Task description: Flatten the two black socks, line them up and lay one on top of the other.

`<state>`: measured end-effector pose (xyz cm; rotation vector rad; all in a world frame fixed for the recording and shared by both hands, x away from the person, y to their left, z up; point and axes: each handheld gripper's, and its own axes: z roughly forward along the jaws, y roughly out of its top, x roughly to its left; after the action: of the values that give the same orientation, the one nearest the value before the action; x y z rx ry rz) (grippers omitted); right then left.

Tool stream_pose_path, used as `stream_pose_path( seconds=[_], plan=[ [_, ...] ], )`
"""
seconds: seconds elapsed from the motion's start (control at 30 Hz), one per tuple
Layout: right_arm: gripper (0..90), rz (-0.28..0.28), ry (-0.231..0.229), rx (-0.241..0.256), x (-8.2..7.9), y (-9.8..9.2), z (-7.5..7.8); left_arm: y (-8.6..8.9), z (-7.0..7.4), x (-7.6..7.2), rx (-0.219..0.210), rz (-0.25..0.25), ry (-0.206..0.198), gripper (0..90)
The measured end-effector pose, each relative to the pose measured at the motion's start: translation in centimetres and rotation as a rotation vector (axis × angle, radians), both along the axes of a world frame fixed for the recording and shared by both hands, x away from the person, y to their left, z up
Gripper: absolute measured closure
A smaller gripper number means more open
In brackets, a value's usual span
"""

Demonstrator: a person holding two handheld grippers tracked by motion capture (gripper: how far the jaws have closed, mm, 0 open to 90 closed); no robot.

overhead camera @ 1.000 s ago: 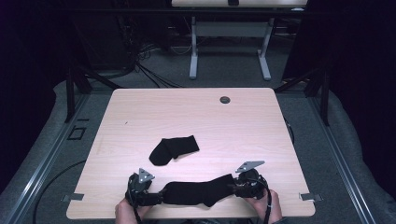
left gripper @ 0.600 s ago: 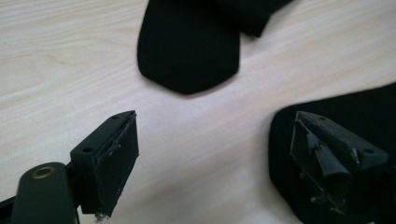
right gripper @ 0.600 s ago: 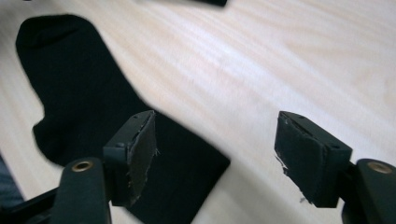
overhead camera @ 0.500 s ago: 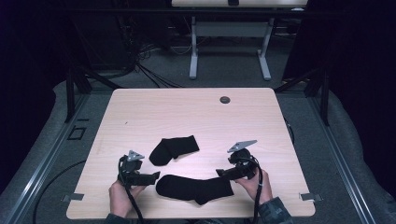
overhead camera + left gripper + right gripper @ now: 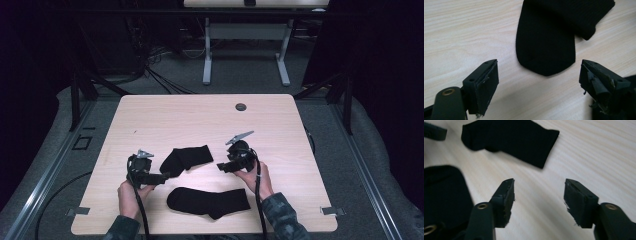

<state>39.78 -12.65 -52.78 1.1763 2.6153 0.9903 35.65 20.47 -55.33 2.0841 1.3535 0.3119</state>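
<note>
Two black socks lie on the light wood table [image 5: 200, 120]. One folded sock [image 5: 185, 157] [image 5: 546, 37] [image 5: 511, 140] rests at the middle. The other sock [image 5: 210, 200] [image 5: 444, 192] lies flat near the front edge. My left gripper [image 5: 165, 176] [image 5: 538, 65] is open, its jaws standing on either side of the folded sock's rounded end, just short of it. Right of that sock, my right gripper [image 5: 220, 166] [image 5: 539, 182] hangs open over bare wood with nothing between its jaws.
A dark round grommet [image 5: 241, 106] sits in the table's far side. Behind the table stand the white legs of another table [image 5: 207, 50], with cables [image 5: 160, 75] on the grey floor. Both forearms come in over the front edge.
Both grippers have let go of the flat sock near the front edge, opened, and moved forward toward the folded sock. The flat sock now lies loose.
</note>
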Motion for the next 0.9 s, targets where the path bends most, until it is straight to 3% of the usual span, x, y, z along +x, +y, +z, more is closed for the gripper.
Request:
stream_pose_path(
  seconds=[0.2,0.37,0.6,0.8,0.83,0.9],
  plan=[
    [44.6,-0.003,0.023,-0.008,3.4,3.2,-0.7,-0.1,-0.4,1.1,0.009,0.003,0.016,28.0],
    [52.5,-0.038,0.015,-0.049,4.7,4.8,-1.9,-0.7,-1.1,1.5,0.033,0.005,0.048,41.0],
    [60.0,-0.024,0.049,-0.097,4.9,5.2,-2.8,-1.1,-1.1,1.4,0.076,-0.020,0.038,53.8],
    [71.7,0.005,0.032,-0.120,4.4,5.7,-3.2,-2.0,-1.0,1.2,0.108,-0.057,0.026,72.0],
    [73.7,-0.004,0.025,-0.098,4.2,5.8,-3.4,-2.0,-1.0,1.2,0.106,-0.065,0.025,74.6],
    [79.4,0.011,0.024,-0.101,4.1,6.0,-3.3,-2.1,-1.0,1.1,0.112,-0.076,0.025,79.5]
  ],
)
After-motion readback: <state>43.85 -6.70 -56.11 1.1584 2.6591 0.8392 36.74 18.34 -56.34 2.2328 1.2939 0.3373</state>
